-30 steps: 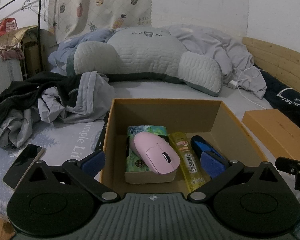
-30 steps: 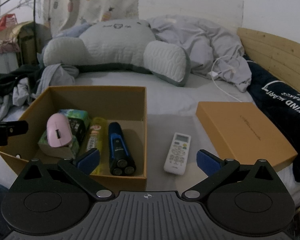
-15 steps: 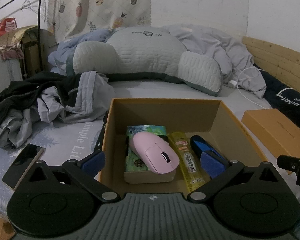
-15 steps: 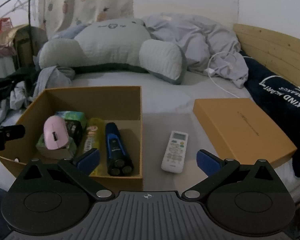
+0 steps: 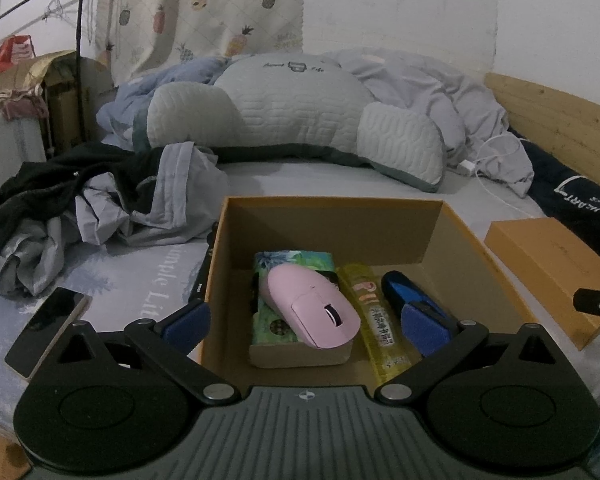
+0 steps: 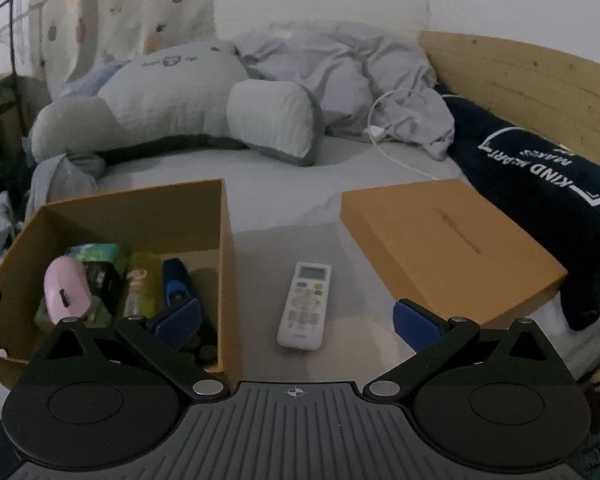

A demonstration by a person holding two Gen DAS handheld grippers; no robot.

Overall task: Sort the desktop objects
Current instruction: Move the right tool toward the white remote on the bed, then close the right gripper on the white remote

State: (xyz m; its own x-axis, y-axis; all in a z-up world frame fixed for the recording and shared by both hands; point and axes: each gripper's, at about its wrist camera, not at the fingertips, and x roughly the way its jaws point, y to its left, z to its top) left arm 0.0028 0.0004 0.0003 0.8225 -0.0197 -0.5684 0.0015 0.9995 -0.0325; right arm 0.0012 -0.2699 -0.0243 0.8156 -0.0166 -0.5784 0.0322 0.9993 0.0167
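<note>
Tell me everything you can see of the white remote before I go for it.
The white remote is a slim plastic-looking handset with a small screen at its far end and rows of buttons below. It lies flat, face up, on the grey bed sheet, between the open cardboard box and the orange lid, touching neither. The open right tongs frame it.

My left gripper [image 5: 305, 320] and right gripper [image 6: 296, 318] look identical: black linkage arms, silver pivot screws, blue-padded fingers [image 5: 424, 328], ribbed grey bodies with crosshair marks.
</note>
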